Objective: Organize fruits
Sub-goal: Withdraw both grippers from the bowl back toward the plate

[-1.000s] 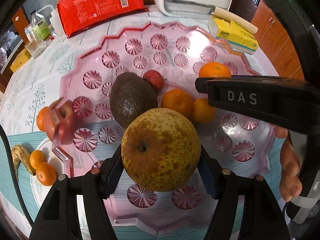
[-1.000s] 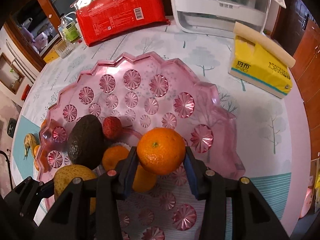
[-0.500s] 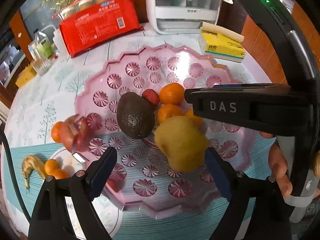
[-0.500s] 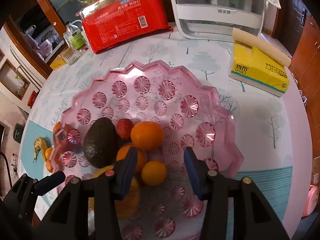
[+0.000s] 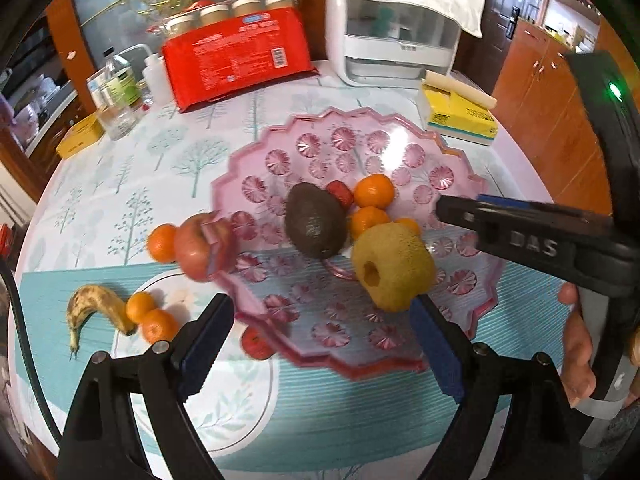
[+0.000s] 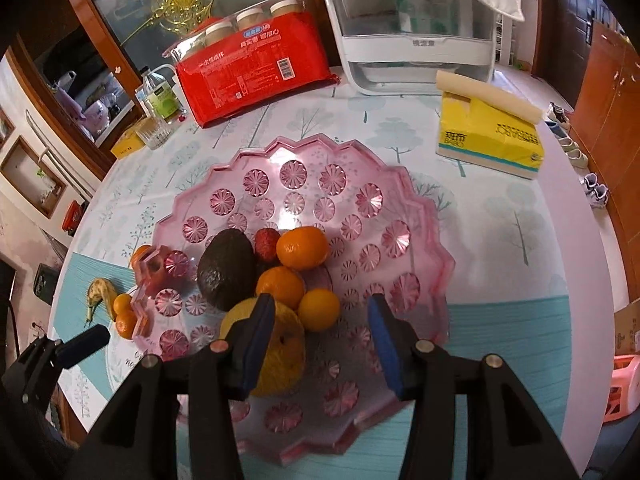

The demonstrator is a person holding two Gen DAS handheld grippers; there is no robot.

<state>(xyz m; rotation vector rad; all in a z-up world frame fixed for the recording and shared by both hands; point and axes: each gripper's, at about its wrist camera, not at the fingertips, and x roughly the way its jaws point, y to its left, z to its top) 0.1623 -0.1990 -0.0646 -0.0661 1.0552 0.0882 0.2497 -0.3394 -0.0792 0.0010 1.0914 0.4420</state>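
Observation:
A pink plastic tray [image 5: 400,156] [image 6: 444,268] holds a dark avocado [image 5: 316,220] [image 6: 226,270], a yellow-brown pear [image 5: 394,266] [image 6: 280,356], three oranges [image 6: 302,248] and a small red fruit [image 6: 266,244]. My left gripper [image 5: 320,300] stands open above the tray's near edge, with nothing between its fingers. My right gripper [image 6: 320,300] is open too, hovering over the oranges and touching none. Left of the tray lie an apple [image 5: 196,246], an orange [image 5: 160,242], a spotted banana [image 5: 94,306] and two small oranges [image 5: 152,320].
At the back stand a red package [image 6: 256,76], a white appliance [image 6: 416,52], a yellow tissue box [image 6: 488,140], bottles and a glass [image 5: 116,116]. A small red fruit [image 5: 256,342] lies by the tray's near rim. A hand [image 5: 576,344] grips the right tool.
The left gripper let go of the pear, which now rests in the tray, and drew back upward. The right gripper released its orange beside the red fruit and also pulled back.

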